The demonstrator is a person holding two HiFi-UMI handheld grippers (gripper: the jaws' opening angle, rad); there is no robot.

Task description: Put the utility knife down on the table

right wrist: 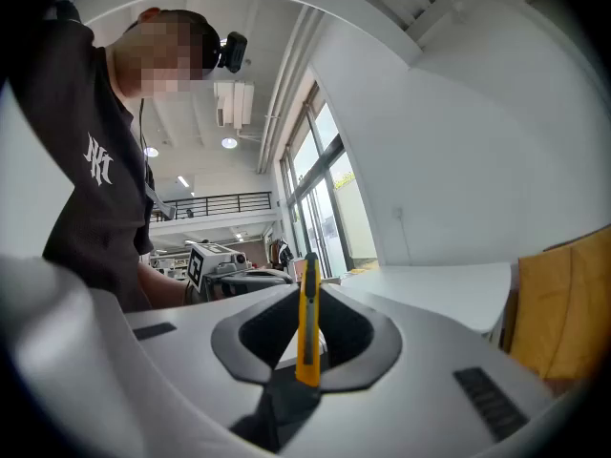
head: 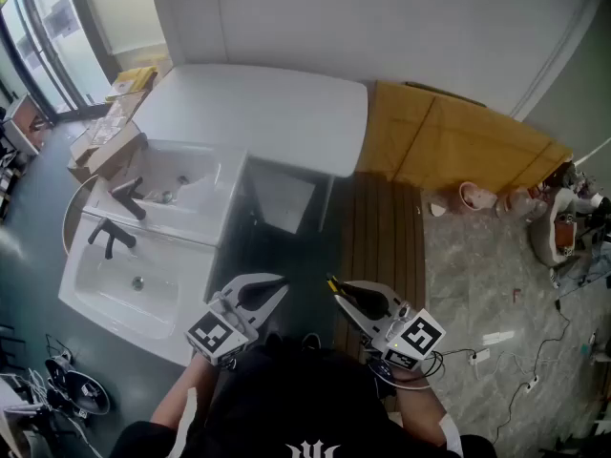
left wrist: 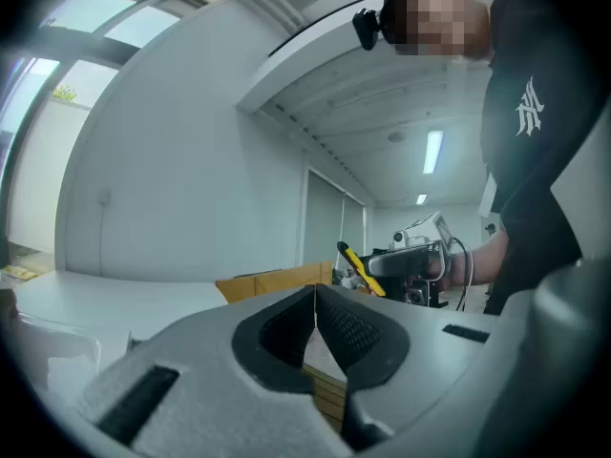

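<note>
View from above, looking steeply down past the person's chest. The right tool [head: 336,290] is clamped shut on a yellow knife [head: 331,282], gripped edge-on between the pads. In the right gripper view the knife [right wrist: 307,321] stands upright between the pads and rises past their tips; its lower end is hidden inside the tool [right wrist: 307,303]. Whether a blade is out cannot be made out. The left tool [head: 279,285] is closed with nothing in it; in its own view the pad tips meet [left wrist: 315,299]. The two tools are held in the air side by side, apart, tips pointing towards each other.

A white tabletop [head: 258,113] lies at 12 o'clock, well apart from the tools, bare across its middle, with a rounded corner at its right end. Its near edge drops to a dark gap. Two white sinks [head: 134,289] with black taps sit at 9 to 10 o'clock, just beside the left tool. Wooden slats [head: 382,237] run at 1 o'clock, and a tan panel [head: 458,141] leans beyond them. Cardboard boxes [head: 105,146] crowd the tabletop's left end. Small clutter at the far right is too small to identify.
</note>
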